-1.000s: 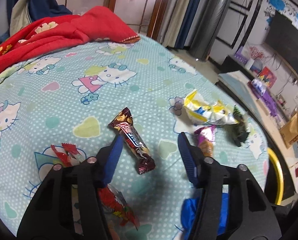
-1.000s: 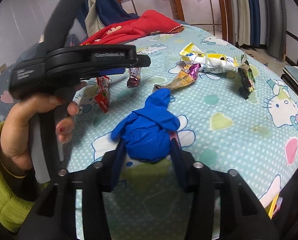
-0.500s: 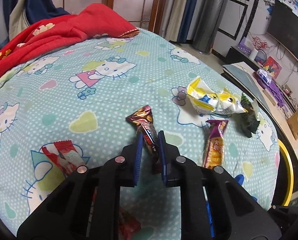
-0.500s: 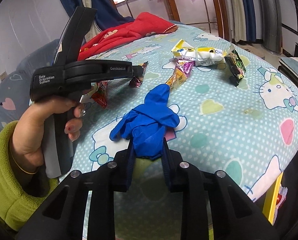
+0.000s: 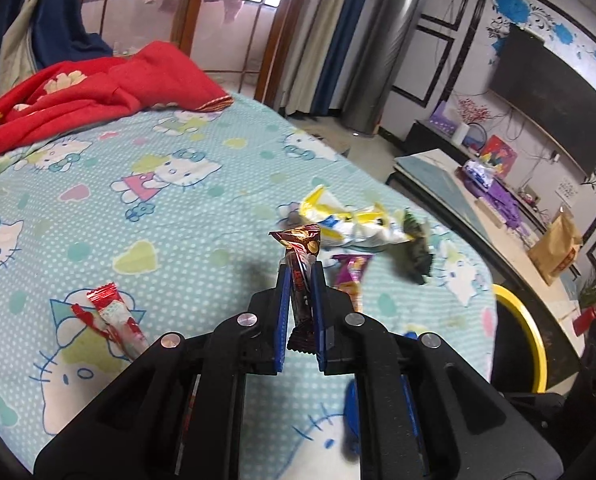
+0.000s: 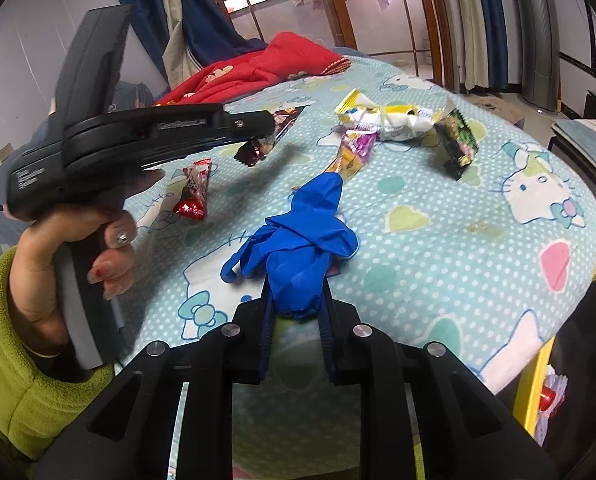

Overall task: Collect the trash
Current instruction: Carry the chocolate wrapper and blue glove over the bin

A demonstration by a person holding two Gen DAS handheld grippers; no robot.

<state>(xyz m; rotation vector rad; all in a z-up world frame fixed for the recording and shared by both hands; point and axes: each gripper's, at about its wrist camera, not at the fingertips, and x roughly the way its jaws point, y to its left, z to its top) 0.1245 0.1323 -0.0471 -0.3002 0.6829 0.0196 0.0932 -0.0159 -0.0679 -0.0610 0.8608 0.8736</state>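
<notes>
My left gripper [image 5: 301, 276] is shut on a brown snack wrapper [image 5: 299, 276] and holds it above the bed; the wrapper also shows in the right wrist view [image 6: 272, 136]. My right gripper [image 6: 296, 300] is shut on a crumpled blue glove [image 6: 301, 236], lifted just off the sheet. On the bed lie a red-and-white wrapper [image 5: 116, 322], a purple wrapper [image 5: 351, 274], a yellow-white bag [image 5: 349, 220] and a dark green wrapper [image 5: 413, 256].
A red blanket [image 5: 98, 88] is heaped at the far end of the Hello Kitty sheet [image 5: 98, 216]. A yellow-rimmed bin [image 5: 533, 332] stands by the bed's right edge. A low table [image 5: 477, 216] and a TV lie beyond.
My left gripper closed on the brown wrapper and lifted it off the sheet. My right gripper closed on the blue glove and raised it a little.
</notes>
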